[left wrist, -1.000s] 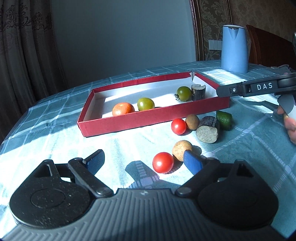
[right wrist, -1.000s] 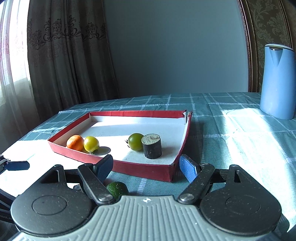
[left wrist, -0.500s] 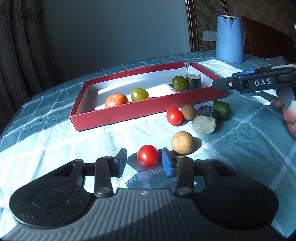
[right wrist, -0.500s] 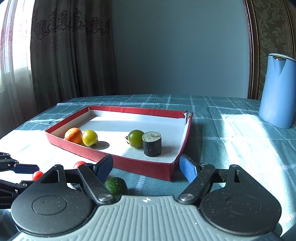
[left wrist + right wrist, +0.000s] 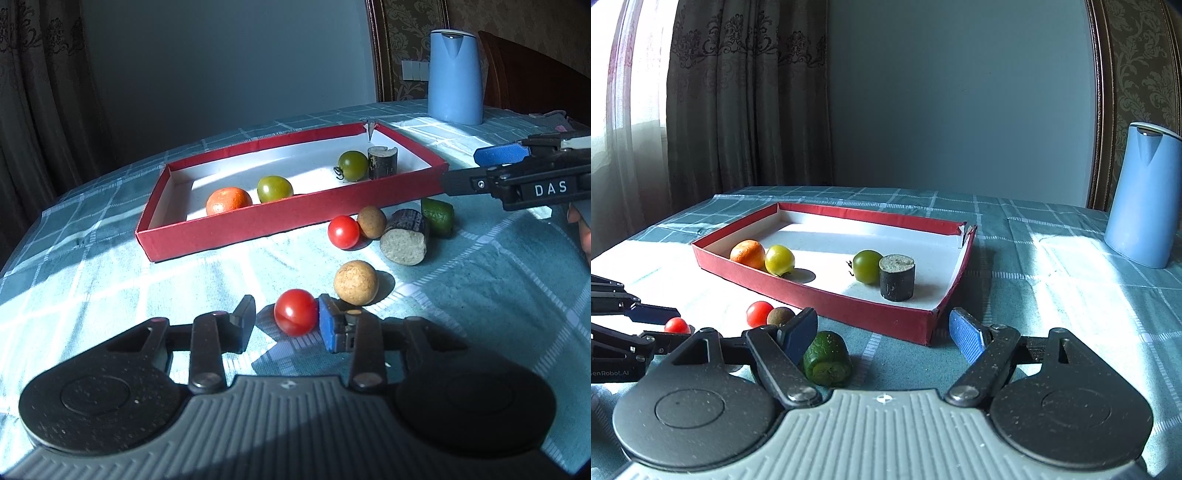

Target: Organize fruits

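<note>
A red tray (image 5: 258,229) holds an orange fruit (image 5: 228,199), two green tomatoes (image 5: 274,188) and a dark cylinder (image 5: 382,161). In front of it lie two red tomatoes, two tan balls, a dark cut cylinder (image 5: 404,242) and a green piece (image 5: 437,217). My left gripper (image 5: 286,323) is partly closed around the near red tomato (image 5: 295,311); the right pad touches it, the left pad stands apart. My right gripper (image 5: 884,332) is open and empty above the cloth, with the green piece (image 5: 827,359) by its left finger.
A blue jug (image 5: 1141,195) stands at the back right of the checked tablecloth (image 5: 92,266). A wooden chair (image 5: 524,77) is behind it. Curtains hang at the left. The tray (image 5: 871,310) has a torn far corner.
My left gripper has moved forward and narrowed its jaws around the near red tomato. My right gripper has risen slightly and stays open.
</note>
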Demonstrator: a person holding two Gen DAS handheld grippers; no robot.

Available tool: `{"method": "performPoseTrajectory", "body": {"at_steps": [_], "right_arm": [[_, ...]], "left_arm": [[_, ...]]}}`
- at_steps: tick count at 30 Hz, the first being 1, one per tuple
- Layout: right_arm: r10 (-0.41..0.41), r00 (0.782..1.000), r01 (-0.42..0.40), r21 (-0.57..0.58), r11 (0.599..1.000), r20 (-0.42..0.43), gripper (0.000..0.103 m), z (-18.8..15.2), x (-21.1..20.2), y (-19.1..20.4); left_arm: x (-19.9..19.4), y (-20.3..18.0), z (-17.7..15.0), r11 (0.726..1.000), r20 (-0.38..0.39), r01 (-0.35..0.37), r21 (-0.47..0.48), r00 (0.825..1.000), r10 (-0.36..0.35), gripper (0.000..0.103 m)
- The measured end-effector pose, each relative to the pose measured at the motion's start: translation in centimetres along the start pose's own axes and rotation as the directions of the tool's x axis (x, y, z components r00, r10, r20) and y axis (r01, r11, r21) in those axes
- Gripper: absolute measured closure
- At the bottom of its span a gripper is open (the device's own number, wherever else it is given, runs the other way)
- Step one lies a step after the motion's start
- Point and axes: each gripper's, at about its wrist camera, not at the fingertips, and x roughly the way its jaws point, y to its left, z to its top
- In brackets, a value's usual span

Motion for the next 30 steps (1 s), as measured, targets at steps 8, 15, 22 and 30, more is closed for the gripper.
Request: {"method": "performPoseTrajectory", "body": {"at_steps": [8,15,22,30], "right_arm": [[-0.028,0.998,0.024,-0.085,0.996,-0.048,0.024,-0.5,0.7,1.5],[0.04,0.996,-0.048,-0.106,0.993,-0.083,0.024,-0.7,1.0,2.0],[0.02,0.985,-0.044,-0.136,0.99,-0.173,0.033,-0.6,3.0,2.8],[0.035,0.985,-0.057,-0.132,0.99,-0.168,0.059,-0.6,3.2,3.0]], "left_arm": [[0.0,-0.2,0.0,1.0,0.002,-0.009,0.012,1.0,0.009,0.068],[-0.1,-0.2,0.0,0.999,0.002,-0.044,0.011,0.999,0.044,0.056],[0.0,-0.3,0.0,0.999,0.003,-0.032,0.015,0.999,0.032,0.062],[0.0,-0.4,0.1,1.0,0.001,-0.014,0.011,1.0,0.014,0.07]]}}
